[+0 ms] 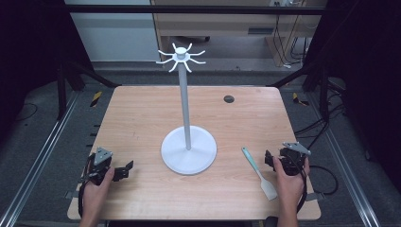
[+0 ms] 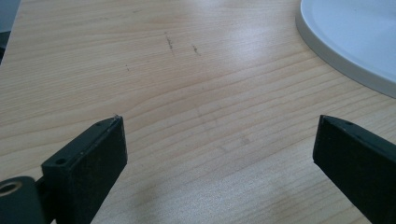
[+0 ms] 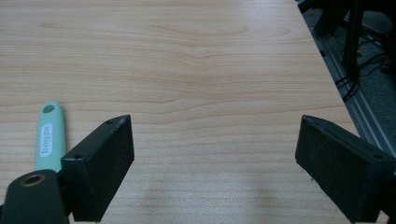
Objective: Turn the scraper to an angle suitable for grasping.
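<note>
A: Starting with the biggest thing, what is lying under everything?

B: A light wooden table with rounded corners (image 1: 142, 118) is carrying all the things. It is showing a small dark round hole (image 1: 229, 99) near its far edge.

A: And what is standing on it?

B: A tall white stand with a round flat base (image 1: 188, 150) is standing upright near the middle. Its thin grey pole is rising to a white top with curved hooks (image 1: 180, 57) that are spreading out on all sides. In the left gripper view the rim of the base (image 2: 345, 42) is showing at the upper right.

A: Where are the grippers?

B: The left gripper (image 1: 124, 170) is resting at the near left of the table, in the person's left hand (image 1: 97, 187). Its jaws are standing wide apart, with bare wood between them. The right gripper (image 1: 269, 160) is sitting at the near right, in the right hand (image 1: 289, 182). Its jaws are also released and are gripping nothing.

A: Is something smaller lying there?

B: Yes, a spatula with a mint green handle and a pale blade (image 1: 259, 173) is lying flat between the base and the right gripper, just beside this gripper. Its handle is pointing away from the person. In the right gripper view the handle end (image 3: 49, 133), with a small hanging hole, is lying just outside the left-hand jaw.
</note>
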{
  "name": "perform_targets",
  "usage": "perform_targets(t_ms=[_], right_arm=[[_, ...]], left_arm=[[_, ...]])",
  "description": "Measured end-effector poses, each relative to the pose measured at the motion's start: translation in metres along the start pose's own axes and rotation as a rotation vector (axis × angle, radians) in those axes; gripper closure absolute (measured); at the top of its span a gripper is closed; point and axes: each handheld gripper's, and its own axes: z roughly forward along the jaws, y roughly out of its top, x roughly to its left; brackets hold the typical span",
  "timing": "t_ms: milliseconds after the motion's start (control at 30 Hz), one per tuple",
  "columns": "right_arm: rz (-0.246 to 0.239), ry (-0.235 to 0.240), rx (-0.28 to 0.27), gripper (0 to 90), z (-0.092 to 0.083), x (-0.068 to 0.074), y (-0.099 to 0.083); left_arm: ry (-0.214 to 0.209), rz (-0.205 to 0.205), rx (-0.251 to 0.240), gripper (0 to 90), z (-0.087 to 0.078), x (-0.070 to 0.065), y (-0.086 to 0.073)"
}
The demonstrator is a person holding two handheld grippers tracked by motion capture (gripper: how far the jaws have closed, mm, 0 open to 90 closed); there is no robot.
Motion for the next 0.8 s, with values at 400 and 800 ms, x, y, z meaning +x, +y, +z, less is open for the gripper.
perform_targets(t_ms=[400,800], right_arm=[[-0.028,-0.005,-0.031,22.3,-0.005,0.012,0.004],[-0.122,0.078,-0.029,49.8,-0.007,0.036,0.010]], left_arm=[[0.003,0.005,-0.010,2.6,-0.003,0.000,-0.001],[0.012,0.025,-0.011,2.7,-0.005,-0.002,0.000]])
